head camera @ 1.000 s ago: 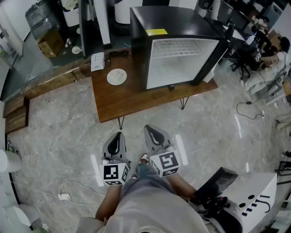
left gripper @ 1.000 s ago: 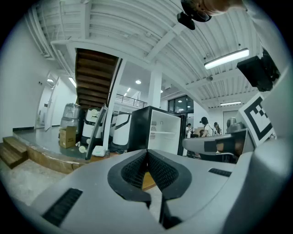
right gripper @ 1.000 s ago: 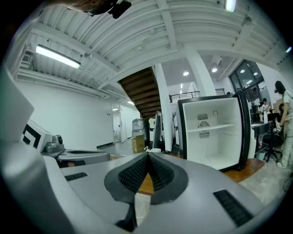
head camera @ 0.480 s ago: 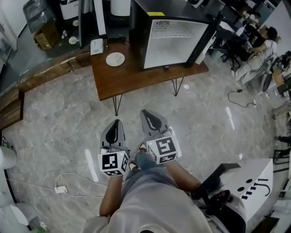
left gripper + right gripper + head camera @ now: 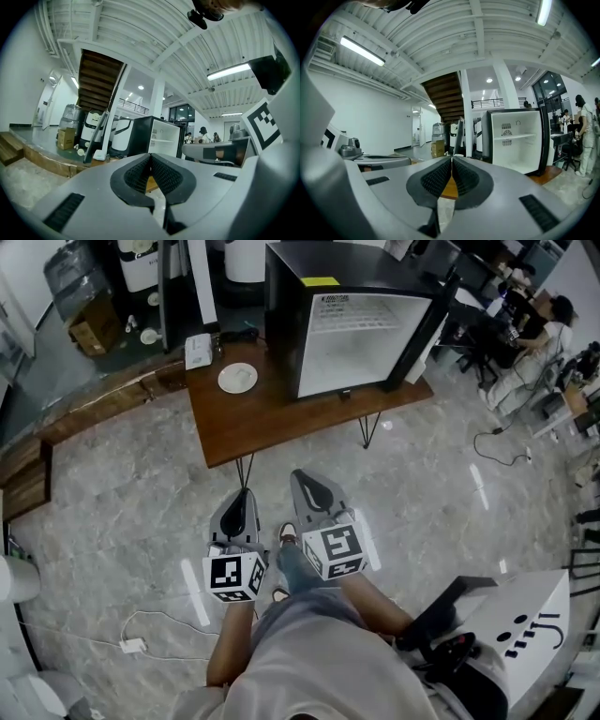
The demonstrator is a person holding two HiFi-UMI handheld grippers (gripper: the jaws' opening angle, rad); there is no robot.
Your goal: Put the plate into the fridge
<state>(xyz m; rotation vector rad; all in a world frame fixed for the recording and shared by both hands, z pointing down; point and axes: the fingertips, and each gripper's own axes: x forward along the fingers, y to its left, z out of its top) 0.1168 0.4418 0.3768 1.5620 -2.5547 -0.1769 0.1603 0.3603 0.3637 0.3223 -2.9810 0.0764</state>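
Sitting flat on a dark wooden table, the small white plate is near the table's back left corner, just to the left of a black mini fridge and apart from it. The fridge stands on the same table with its door swung open to the right, showing a white interior; its top edge is cut off by the picture. A white box-like item lies behind the plate, too small to identify.

Both grippers are well apart from the table, held low over the grey marbled floor in front of the person's body. The left gripper has its jaws pressed together with nothing between them, as its own view shows. The right gripper is likewise closed and empty.

From the gripper views the fridge shows in the distance, but the plate cannot be made out there. A shoe peeks out between the grippers. A white cable trails on the floor at lower left.
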